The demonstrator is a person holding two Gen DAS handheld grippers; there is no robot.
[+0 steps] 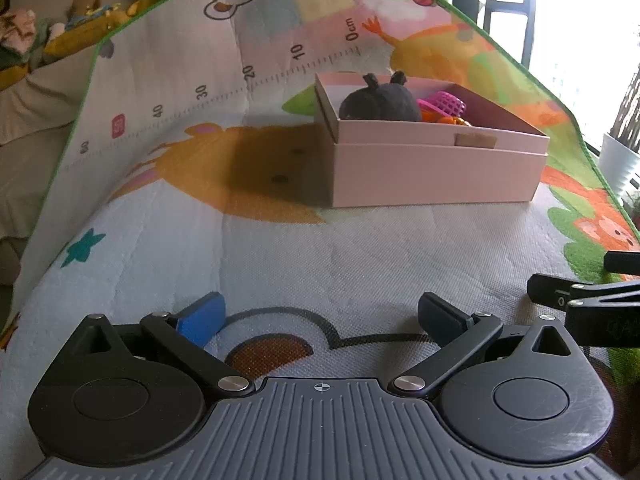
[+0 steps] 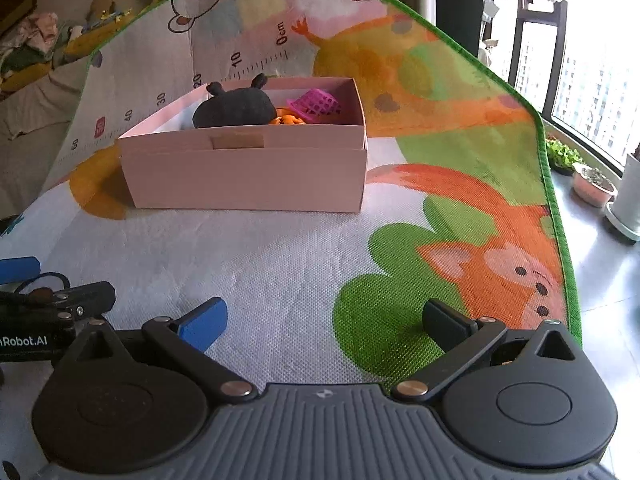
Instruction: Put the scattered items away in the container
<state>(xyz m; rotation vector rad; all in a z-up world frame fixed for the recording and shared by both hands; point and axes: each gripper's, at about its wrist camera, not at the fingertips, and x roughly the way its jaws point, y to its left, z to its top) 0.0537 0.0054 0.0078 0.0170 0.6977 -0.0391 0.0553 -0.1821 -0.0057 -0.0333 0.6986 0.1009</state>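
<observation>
A pink cardboard box (image 1: 436, 172) (image 2: 248, 176) stands on the cartoon play mat (image 1: 280, 248) (image 2: 280, 248). Inside it lie a black plush toy (image 1: 380, 102) (image 2: 234, 108), a magenta mesh basket (image 1: 444, 104) (image 2: 316, 104) and an orange toy (image 1: 454, 121) (image 2: 286, 119). My left gripper (image 1: 320, 318) is open over the mat, well short of the box, nothing between its fingers. My right gripper (image 2: 326, 322) is open too, empty, in front of the box and to its right. Each gripper shows at the edge of the other's view.
The mat's green edge (image 2: 548, 152) runs along the right, with bare floor, potted plants (image 2: 592, 188) and a window beyond. A sofa with stuffed toys (image 1: 80, 16) lies at the far left. Part of the right gripper (image 1: 584, 304) sits close beside my left one.
</observation>
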